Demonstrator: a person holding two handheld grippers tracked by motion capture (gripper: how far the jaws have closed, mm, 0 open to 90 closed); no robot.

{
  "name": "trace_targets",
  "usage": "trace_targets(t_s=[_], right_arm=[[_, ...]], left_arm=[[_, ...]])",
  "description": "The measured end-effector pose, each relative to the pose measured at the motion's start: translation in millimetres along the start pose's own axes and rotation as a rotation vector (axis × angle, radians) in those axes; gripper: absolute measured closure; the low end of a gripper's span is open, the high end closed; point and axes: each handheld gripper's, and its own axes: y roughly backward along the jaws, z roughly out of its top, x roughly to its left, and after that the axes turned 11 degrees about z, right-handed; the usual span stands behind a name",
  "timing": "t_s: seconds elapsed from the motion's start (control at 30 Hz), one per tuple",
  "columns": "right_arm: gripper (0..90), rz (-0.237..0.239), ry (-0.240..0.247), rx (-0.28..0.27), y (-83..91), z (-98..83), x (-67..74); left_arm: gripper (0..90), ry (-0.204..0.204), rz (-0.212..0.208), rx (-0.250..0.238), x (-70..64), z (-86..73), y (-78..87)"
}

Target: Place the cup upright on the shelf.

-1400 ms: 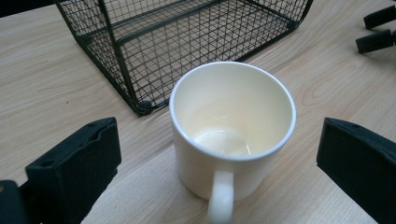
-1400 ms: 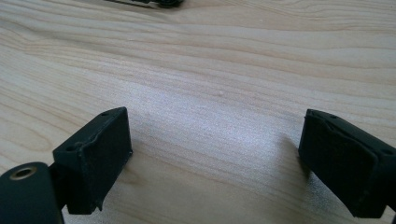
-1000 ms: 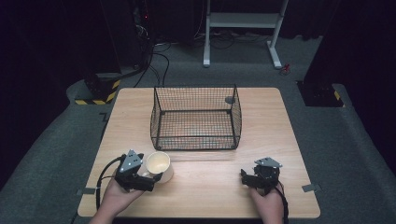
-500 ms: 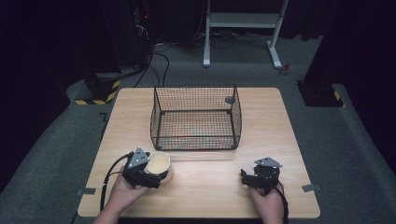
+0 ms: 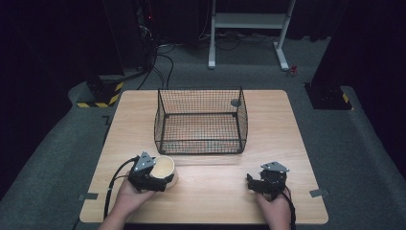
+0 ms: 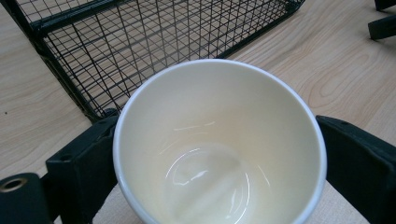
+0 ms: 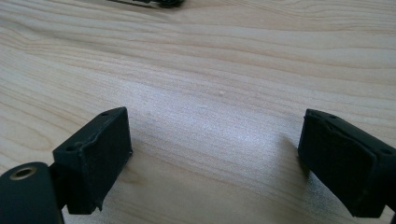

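Note:
A cream cup stands upright and empty on the wooden table, just in front of the basket's near left corner. My left gripper reaches around it from the left. Its jaws have just been closing, and in the left gripper view both black pads now rest against the sides of the cup, so my left gripper is shut on it. My right gripper lies low over the table's front right, open, with only bare wood between the fingers of that gripper.
A black wire basket sits in the middle of the table, open at the top and empty; its near corner is close behind the cup. Dark carpet, cables and a white stand lie beyond the table.
The left hand has slid a little to the right and its jaws have come in around the cup, which now sits between them. The right hand has kept still.

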Motion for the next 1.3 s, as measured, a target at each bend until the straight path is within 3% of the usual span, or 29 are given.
trace_targets(t_s=[0.37,0.7,1.0,1.3], right_arm=[[9.1,0.000,0.000,0.000,0.0,0.0,0.0],[9.1,0.000,0.000,0.000,0.0,0.0,0.0],[9.1,0.000,0.000,0.000,0.0,0.0,0.0],[9.1,0.000,0.000,0.000,0.0,0.0,0.0]], left_arm=[[10.5,-0.023,0.030,-0.005,-2.4,-5.4,1.3],[10.9,-0.018,0.041,-0.049,-2.2,-2.5,9.4],[11.0,-0.010,-0.001,-0.070,-1.0,10.6,18.9],[11.0,-0.024,0.001,-0.068,-2.9,29.9,28.3]])
